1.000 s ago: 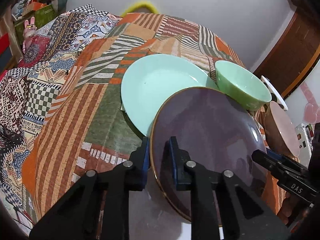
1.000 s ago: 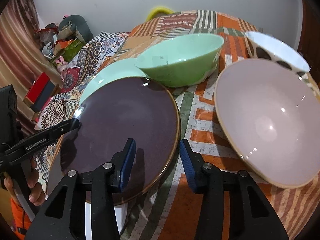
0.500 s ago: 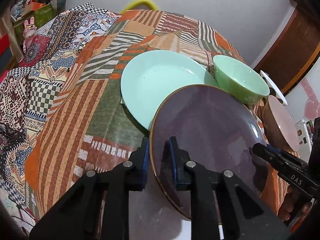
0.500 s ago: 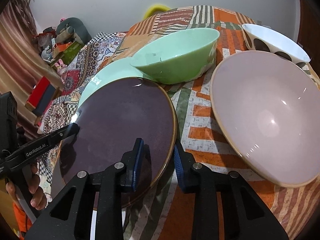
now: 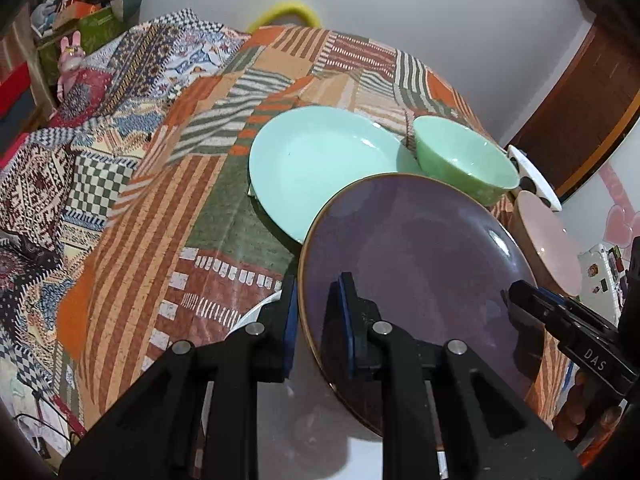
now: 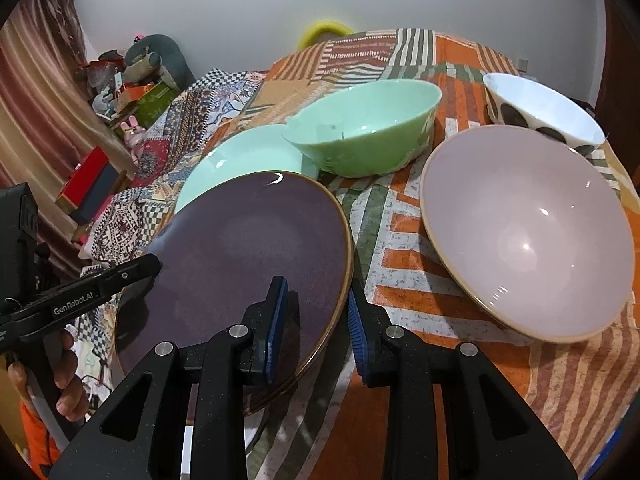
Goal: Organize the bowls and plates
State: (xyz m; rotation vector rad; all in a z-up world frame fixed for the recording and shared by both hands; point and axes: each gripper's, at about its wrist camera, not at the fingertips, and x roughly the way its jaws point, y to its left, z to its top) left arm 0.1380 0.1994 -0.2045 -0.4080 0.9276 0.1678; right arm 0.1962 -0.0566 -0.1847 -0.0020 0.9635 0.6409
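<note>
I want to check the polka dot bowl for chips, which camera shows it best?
The right wrist view: the white bowl with dark dots shows its whole rim and inside, behind the pink bowl. The left wrist view catches only a sliver at the far right edge.

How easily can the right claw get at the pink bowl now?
Probably not yet: the right claw is clamped on the purple plate's rim. Otherwise the pink bowl sits close beside it, nothing between.

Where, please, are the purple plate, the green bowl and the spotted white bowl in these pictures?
purple plate point(image 6: 256, 248), right wrist view, middle of its dark face.
green bowl point(image 6: 372, 120), right wrist view, inner wall below the far rim.
spotted white bowl point(image 6: 548, 108), right wrist view, white inside surface.
</note>
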